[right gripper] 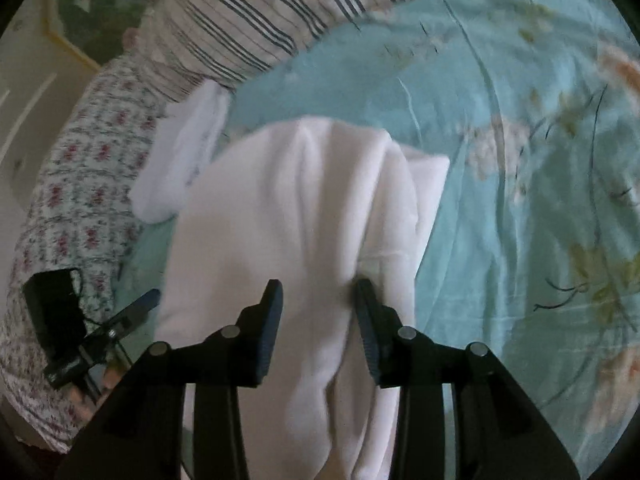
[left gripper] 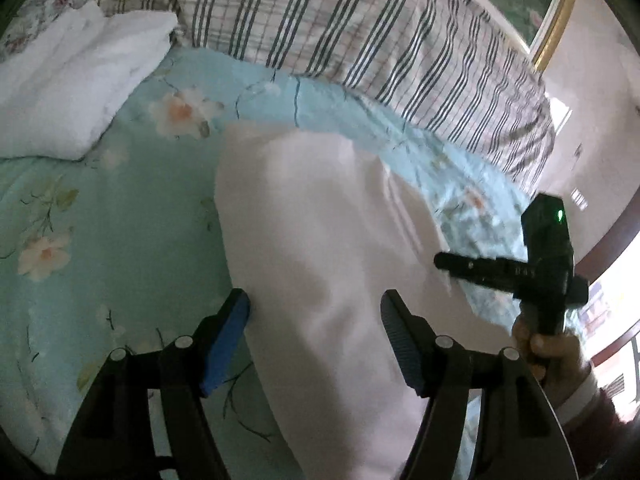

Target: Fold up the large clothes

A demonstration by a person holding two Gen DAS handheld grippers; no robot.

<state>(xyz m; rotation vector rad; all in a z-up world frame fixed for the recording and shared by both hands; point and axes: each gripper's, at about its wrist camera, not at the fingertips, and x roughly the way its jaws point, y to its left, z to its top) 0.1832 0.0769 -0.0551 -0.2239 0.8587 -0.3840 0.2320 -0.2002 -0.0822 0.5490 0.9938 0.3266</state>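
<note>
Left wrist view: left gripper (left gripper: 316, 312) hangs with jaws spread wide over the pale pink garment (left gripper: 320, 240), pads clear of the cloth, nothing held. The garment lies in a long folded strip on the teal floral bedsheet (left gripper: 100, 200), one end near the striped quilt (left gripper: 360, 40). Right gripper (right gripper: 316, 300) is partly open too; in its own view the strip runs between the pads, and the right-side pad sits against a ridge of cloth, but I see no pinch.

Risks as I read them:
- Both frames are smeared, so closing now likely grabs one layer only, and the fold peels open on lift.
- The right pad could snag that ridge and drag the strip askew.
- The two grippers sit close together; they could collide over the cloth.
- The folded white towel (left gripper: 76, 80) lies just beside the strip's far end; a sweep could catch it.
</note>
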